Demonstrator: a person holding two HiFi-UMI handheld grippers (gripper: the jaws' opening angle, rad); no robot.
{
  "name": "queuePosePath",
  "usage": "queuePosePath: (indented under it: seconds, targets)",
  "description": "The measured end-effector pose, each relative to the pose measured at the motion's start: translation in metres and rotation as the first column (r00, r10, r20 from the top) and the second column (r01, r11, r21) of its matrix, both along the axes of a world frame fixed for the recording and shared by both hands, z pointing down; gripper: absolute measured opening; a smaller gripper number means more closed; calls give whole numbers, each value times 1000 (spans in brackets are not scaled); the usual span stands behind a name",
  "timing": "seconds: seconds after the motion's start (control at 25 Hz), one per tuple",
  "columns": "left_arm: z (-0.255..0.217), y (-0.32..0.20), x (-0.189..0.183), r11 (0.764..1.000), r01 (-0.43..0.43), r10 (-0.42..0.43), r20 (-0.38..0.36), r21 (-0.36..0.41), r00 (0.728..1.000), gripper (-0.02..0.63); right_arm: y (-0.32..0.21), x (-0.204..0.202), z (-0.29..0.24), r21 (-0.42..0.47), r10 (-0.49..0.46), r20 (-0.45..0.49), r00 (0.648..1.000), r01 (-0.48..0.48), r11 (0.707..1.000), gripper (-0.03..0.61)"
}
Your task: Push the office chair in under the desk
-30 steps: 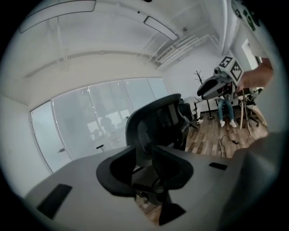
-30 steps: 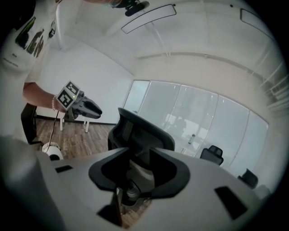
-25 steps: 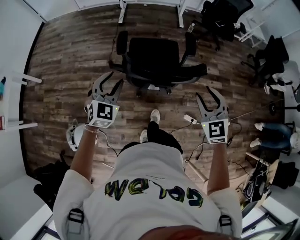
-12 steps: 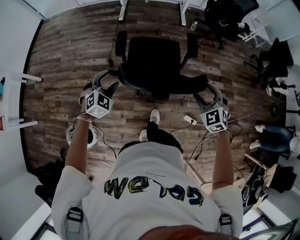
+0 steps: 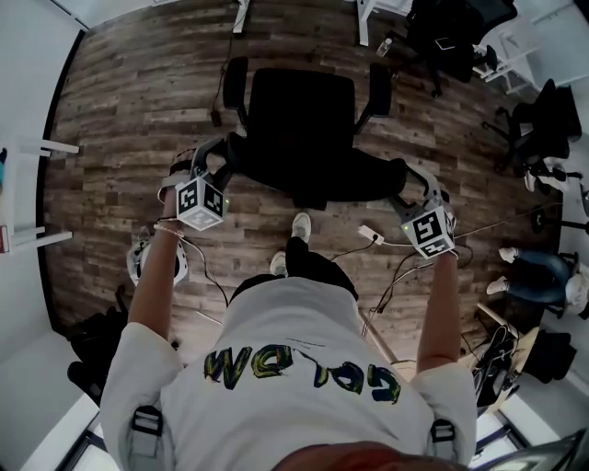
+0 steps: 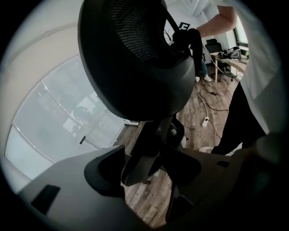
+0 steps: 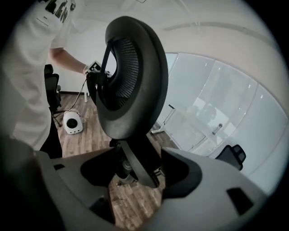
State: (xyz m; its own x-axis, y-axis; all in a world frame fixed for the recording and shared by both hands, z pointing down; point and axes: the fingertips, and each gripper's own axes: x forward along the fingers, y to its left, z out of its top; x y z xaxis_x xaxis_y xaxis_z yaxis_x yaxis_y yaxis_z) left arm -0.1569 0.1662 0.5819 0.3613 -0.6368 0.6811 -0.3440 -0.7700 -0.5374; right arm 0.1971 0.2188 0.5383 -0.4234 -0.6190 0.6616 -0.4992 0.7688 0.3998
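Office chair (image 5: 304,120) stands just ahead of my jaws, well short of the table (image 5: 241,17) beyond it; left gripper (image 5: 210,153) and right gripper (image 5: 419,184) flank its backrest, jaws just opened wide, back frame between them ungripped; reach step, and next I judge: seat pads, push straight ahead.

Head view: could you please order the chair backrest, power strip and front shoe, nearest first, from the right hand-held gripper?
From the right hand-held gripper:
1. chair backrest, at its open jaws.
2. power strip, on the floor, lower left.
3. front shoe, farther left.
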Motion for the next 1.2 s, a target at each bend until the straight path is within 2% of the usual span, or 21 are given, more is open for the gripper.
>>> queuePosePath:
  seconds: [0.12,0.16,0.2,0.24,0.6,1.2]
  targets:
    - [4,-1,2,1000,-16,16,9,-11,1000,249,-9,-2,17,0,-21,-81,996,21,1000,267]
    - [5,-2,2,1000,-20,20,10,-14,1000,245,-12,-3,23,2,-27,-103,994,28,1000,240]
    - [5,-3,2,1000,-24,24,10,-20,1000,242,-14,-5,27,5,-32,-116,993,33,999,172]
    - [5,-4,2,999,-27,27,11,-28,1000,239,-15,-6,29,8,-35,-121,992,36,999,157]
    - [6,-18,6,999,-6,7,30,-47,1000,233,-29,-4,29,-2,-16,-129,992,16,1000,152]
    - [8,-91,5,997,60,-56,67,-57,996,238,-96,-5,30,13,42,-138,990,-41,999,155]
